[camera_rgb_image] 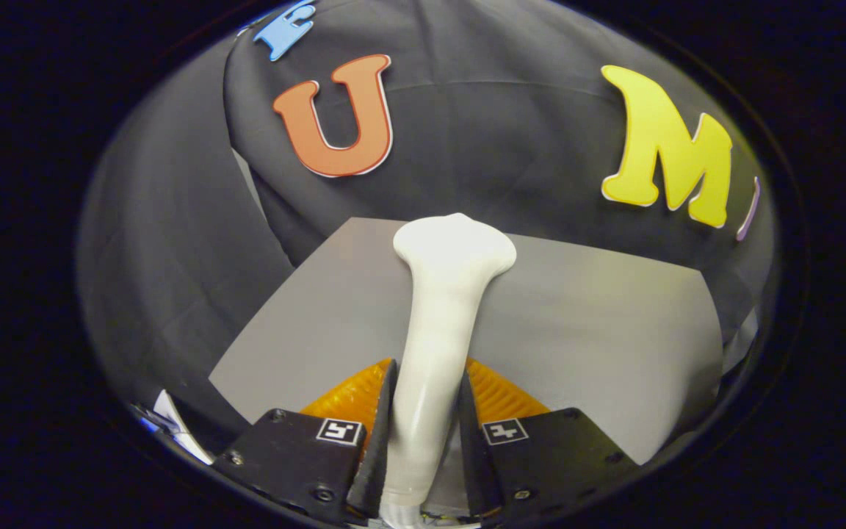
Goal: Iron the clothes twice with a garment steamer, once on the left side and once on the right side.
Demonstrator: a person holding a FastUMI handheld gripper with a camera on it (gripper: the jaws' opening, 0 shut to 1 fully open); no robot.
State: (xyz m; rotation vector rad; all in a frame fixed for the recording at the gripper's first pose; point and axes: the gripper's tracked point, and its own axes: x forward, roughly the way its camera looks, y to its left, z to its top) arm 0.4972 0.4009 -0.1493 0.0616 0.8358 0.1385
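Between the fingers (423, 441), pinched on both sides, the white garment steamer (441, 323) points its head over the grey table (599, 338); next it likely must reach the clothes.

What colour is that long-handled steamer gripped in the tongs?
White: the smooth plastic garment steamer looks plain white, seen best in the gripper view, clamped between the tongs.

The garment steamer (441, 323) stands between the two fingers of the gripper (423, 441), which press it from both sides. Its head reaches beyond them over the tabletop (599, 330), near the far edge.
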